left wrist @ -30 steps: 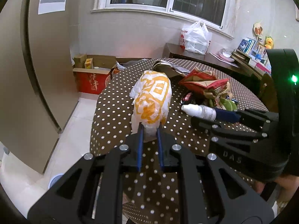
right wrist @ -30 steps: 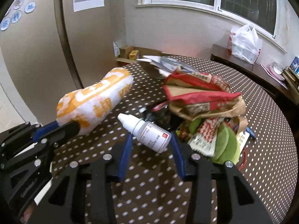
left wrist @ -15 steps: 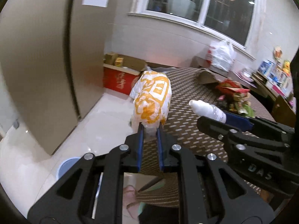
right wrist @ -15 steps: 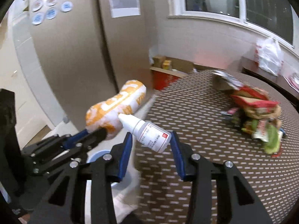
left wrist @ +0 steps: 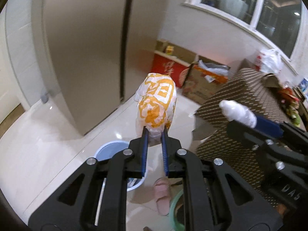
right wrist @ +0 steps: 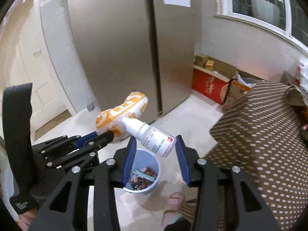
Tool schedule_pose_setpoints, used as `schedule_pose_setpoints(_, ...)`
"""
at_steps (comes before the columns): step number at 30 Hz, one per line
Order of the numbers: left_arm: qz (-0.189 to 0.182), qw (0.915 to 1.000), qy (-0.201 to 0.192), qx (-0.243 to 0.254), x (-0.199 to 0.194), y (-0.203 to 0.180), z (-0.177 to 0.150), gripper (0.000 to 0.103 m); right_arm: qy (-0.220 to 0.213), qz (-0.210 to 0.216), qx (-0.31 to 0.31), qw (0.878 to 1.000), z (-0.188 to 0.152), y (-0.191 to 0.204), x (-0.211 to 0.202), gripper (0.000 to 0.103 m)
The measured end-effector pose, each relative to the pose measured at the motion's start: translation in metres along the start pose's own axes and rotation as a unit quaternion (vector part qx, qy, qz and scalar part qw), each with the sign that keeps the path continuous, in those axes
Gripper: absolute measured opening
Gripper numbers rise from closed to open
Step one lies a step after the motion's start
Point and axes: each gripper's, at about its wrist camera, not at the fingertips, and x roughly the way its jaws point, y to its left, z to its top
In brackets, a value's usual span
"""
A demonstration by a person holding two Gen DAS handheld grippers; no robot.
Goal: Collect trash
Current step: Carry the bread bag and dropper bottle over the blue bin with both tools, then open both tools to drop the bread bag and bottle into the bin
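We see the left hand-held gripper (left wrist: 155, 134) pinching the wrapper (left wrist: 156, 104) at frame center, the right hand-held gripper (right wrist: 156, 150) apparently clamping the bottle (right wrist: 154, 134) above the bin (right wrist: 143, 173).

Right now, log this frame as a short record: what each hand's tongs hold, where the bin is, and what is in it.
left tongs: shut on orange-and-white wrapper
right tongs: shut on white dropper bottle
bin: pale blue, on the floor below both tongs, beside the dotted table
bin contents: a few snack packets
stage: both items above the floor, not yet dropped
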Motion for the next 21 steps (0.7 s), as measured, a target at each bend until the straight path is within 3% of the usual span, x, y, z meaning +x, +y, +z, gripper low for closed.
schedule_pose_setpoints(9,0.035,0.9979,0.028,-0.047,0.026,0.045,0.007,0.016,0.018,0.01,-0.001,1.0,-0.003,0.028,0.042,0.041)
schedule_pose_setpoints(12,0.05,0.9966,0.043,-0.05,0.035,0.048,0.007,0.026,0.023,0.011,0.001,1.0,-0.002,0.023,0.05,0.041)
schedule_pose_setpoints(13,0.052,0.996,0.049,-0.053,0.039,0.049,0.006,0.039,0.027,0.011,0.0,1.0,-0.002,0.023,0.053,0.041)
schedule_pose_setpoints(14,0.055,0.9956,0.051,-0.055,0.041,0.051,0.005,0.058,0.029,0.012,0.0,1.0,-0.003,0.025,0.056,0.041)
schedule_pose_setpoints(21,0.057,0.994,0.057,-0.074,0.046,0.064,-0.003,0.059,0.045,0.012,-0.003,0.999,-0.011,0.032,0.069,0.041)
